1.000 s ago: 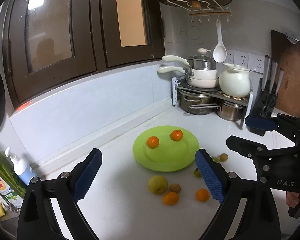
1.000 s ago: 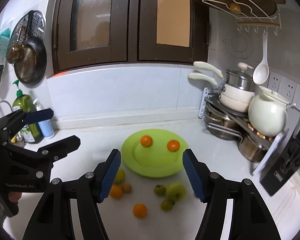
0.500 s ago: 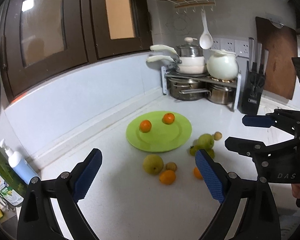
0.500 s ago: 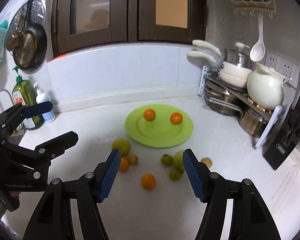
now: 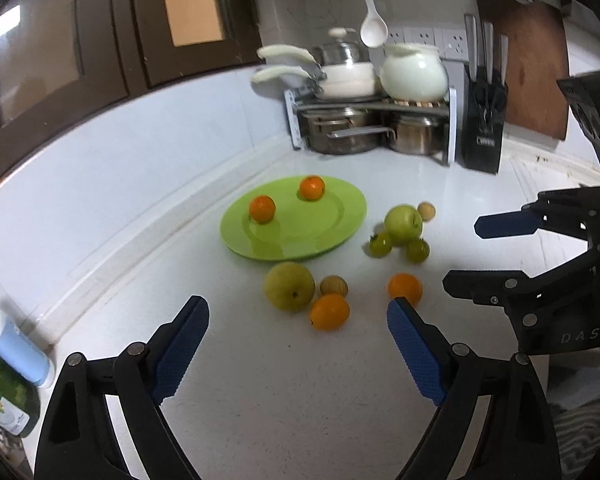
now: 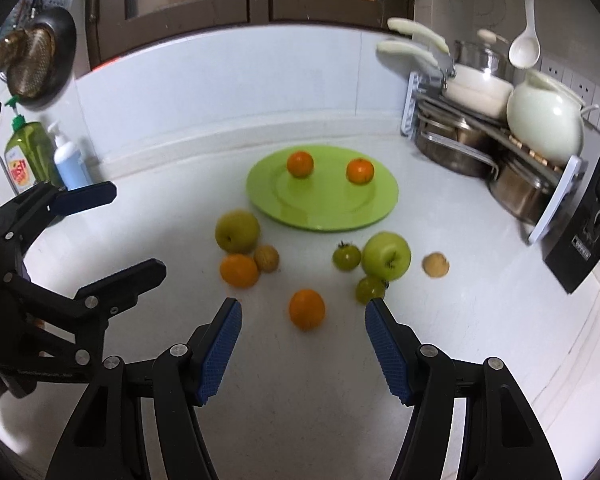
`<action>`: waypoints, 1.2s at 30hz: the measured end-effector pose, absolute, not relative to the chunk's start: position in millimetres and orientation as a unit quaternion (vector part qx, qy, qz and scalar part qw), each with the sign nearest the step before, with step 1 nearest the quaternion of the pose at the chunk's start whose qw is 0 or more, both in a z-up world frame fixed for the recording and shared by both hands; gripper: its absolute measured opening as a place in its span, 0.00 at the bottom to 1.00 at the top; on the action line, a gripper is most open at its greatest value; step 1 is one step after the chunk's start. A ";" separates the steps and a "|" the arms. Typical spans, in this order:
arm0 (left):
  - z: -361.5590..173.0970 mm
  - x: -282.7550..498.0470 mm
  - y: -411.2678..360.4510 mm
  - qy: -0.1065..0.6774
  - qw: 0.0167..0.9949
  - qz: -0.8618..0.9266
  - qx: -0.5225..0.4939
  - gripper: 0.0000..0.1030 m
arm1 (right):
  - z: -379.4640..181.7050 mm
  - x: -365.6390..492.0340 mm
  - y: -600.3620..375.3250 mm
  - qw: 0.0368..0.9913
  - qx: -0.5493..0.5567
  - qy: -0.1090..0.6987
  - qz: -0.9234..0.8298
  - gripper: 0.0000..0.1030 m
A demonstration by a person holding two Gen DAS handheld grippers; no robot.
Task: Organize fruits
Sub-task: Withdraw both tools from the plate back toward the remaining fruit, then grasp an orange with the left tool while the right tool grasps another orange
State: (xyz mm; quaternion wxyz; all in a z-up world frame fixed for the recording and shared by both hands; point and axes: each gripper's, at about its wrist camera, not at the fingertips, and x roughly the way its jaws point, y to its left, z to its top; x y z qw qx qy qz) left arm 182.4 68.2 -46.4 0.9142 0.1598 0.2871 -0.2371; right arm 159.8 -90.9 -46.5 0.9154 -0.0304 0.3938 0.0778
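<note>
A green plate (image 5: pixel 300 248) (image 6: pixel 324 208) on the white counter holds two oranges (image 5: pixel 262 209) (image 5: pixel 312 187). In front of it lie loose fruit. My left gripper (image 5: pixel 296 308) hovers just short of a yellow-green apple (image 5: pixel 290 286), a small brown fruit (image 5: pixel 334 286) and an orange (image 5: pixel 329 312). Its jaws are closing, and nothing is pressed between the pads. My right gripper (image 6: pixel 303 306) is open and hangs over another orange (image 6: pixel 307 309), which lies on the counter between its tips. A green apple (image 6: pixel 386 255) and two green tomatoes (image 6: pixel 346 257) (image 6: pixel 370 289) sit beyond the right finger.
A rack of pots (image 5: pixel 372 120) with a white kettle (image 5: pixel 414 72), a knife block (image 5: pixel 484 132) and a wooden board (image 5: pixel 532 60) fill the back right corner. Soap bottles (image 6: pixel 28 156) stand at the left by the wall. A pan (image 6: pixel 36 60) hangs above them.
Both grippers have sunk toward the counter and tipped downward, so the fruit now lies close in front of them. The left jaws have narrowed a little.
</note>
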 end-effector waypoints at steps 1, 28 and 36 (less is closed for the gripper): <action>-50.4 184.4 67.7 0.290 0.912 -0.241 0.161 0.87 | -49.2 161.2 -90.6 0.914 -0.032 0.397 0.077 0.63; -108.6 237.5 35.3 0.385 0.867 -0.281 0.143 0.51 | -100.8 208.5 -94.6 0.890 -0.004 0.445 0.097 0.47; -115.7 245.0 27.8 0.392 0.864 -0.274 0.155 0.46 | -109.1 218.9 -96.3 0.882 0.013 0.459 0.107 0.43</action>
